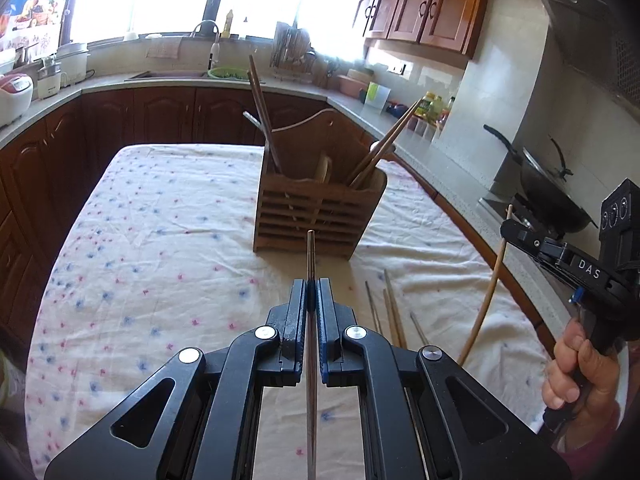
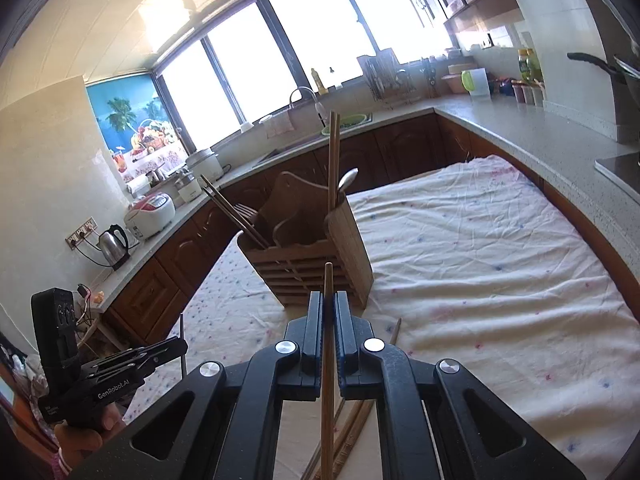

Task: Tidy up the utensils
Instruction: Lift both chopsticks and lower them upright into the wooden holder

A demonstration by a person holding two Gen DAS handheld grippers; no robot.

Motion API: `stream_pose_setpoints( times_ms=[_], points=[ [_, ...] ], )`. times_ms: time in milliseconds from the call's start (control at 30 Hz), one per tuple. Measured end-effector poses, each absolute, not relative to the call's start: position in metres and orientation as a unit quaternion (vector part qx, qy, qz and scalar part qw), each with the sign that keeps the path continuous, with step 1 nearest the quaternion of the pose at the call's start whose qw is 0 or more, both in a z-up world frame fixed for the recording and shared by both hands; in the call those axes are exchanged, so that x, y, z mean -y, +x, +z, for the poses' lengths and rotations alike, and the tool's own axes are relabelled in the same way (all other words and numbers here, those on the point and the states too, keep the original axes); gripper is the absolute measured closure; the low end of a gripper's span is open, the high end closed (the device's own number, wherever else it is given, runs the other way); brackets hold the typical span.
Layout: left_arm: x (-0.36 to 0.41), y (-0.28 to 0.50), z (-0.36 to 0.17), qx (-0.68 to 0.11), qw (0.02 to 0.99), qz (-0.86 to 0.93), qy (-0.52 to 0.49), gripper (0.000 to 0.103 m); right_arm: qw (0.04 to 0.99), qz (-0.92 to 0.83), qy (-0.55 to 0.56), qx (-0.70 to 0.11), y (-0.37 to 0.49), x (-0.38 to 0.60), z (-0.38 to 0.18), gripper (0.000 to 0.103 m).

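Observation:
A slatted wooden utensil holder (image 1: pixel 318 210) stands on the floral tablecloth, with chopsticks and a spoon sticking out; it also shows in the right wrist view (image 2: pixel 316 264). My left gripper (image 1: pixel 312 290) is shut on a thin metal chopstick (image 1: pixel 311 256), held above the cloth in front of the holder. My right gripper (image 2: pixel 328 300) is shut on a pale wooden chopstick (image 2: pixel 328 280), also in front of the holder; it appears at the right of the left wrist view (image 1: pixel 510 228). Several loose chopsticks (image 1: pixel 390 312) lie on the cloth.
The table (image 1: pixel 160 248) is covered by a white floral cloth. A kitchen counter (image 1: pixel 440 160) runs behind and to the right, with a wok (image 1: pixel 552 196), bottles and a dish rack. A kettle (image 2: pixel 114 246) and rice cookers stand on the left counter.

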State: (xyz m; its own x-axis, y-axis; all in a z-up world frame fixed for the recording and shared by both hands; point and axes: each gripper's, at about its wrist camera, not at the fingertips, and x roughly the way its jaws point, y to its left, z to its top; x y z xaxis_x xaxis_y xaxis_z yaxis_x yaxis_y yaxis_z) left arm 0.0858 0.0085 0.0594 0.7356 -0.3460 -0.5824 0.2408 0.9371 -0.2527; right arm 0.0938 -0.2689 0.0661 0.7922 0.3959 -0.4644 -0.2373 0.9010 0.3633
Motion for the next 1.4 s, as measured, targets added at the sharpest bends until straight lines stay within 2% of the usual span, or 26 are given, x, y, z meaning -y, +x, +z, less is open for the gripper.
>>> stream_pose_setpoints(
  times_ms=[367,833,1400],
  points=[
    [-0.021,0.077,0.088,-0.29,0.939,-0.157,-0.092,0.099,0.95,0.172,0.143,-0.218,0.078,0.274,0.104,0.098],
    [-0.026,0.088,0.107,-0.259,0.949,-0.151,-0.097,0.099,0.954,0.173,0.136,-0.204,0.093,0.269,0.113,0.098],
    [-0.028,0.146,0.187,-0.144,0.977,-0.128,-0.087,0.099,0.97,0.159,0.144,-0.111,0.147,0.264,0.176,0.098]
  ],
)
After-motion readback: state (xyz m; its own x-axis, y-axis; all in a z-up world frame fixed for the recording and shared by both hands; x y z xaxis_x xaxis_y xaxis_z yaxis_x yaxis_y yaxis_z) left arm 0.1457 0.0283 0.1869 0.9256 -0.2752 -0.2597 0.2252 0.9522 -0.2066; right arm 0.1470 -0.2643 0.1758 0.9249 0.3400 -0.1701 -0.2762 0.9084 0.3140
